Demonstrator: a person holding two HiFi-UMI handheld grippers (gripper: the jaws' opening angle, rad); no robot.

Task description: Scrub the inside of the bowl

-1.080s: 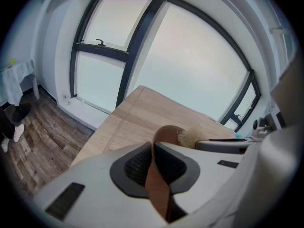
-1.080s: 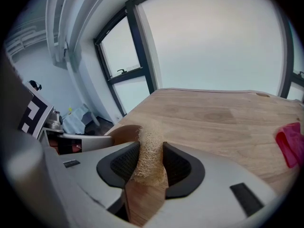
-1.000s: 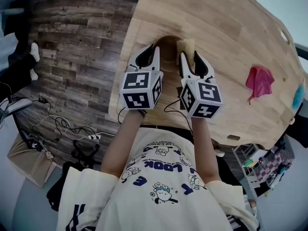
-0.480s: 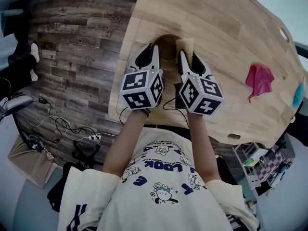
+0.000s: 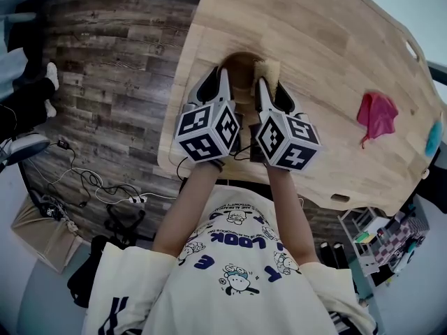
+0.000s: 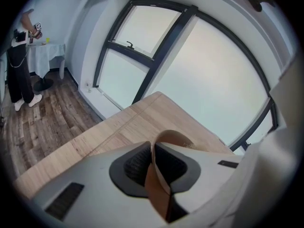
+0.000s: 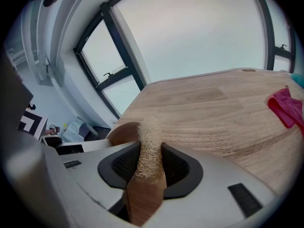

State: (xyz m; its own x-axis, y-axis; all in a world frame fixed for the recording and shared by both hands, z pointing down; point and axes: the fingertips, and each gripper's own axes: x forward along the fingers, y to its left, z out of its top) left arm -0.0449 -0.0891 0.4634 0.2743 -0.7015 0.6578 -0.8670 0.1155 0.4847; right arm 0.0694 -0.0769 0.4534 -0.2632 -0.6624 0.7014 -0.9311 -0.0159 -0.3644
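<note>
Both forearms reach straight out from our torso, side by side and near parallel, bare below the short sleeves. Both grippers pitch down at the table [image 5: 335, 54]. Their marker cubes sit nearly touching, left cube [image 5: 207, 131] beside right cube [image 5: 288, 140].

The wooden bowl [image 5: 241, 65] sits on the table close to its near left edge, right under both sets of fingertips.

The left gripper [image 5: 220, 74] is on the bowl's left side. Its own view shows the thin bowl wall running between the two pads, and the jaws pinch it. The jaws have just been opening a little, with the wall between them and the pads on it.

The right gripper [image 5: 269, 82] is over the bowl's right side, clamped on a tan loofah scrubber [image 7: 148, 144]. The scrubber sticks up past the pads, with the bowl rim directly behind it. These jaws have just been closing, with the scrubber squeezed between them. We cannot tell whether the scrubber touches the bowl's inside.

A red cloth [image 5: 376, 115] lies well apart to the right on the table.
</note>
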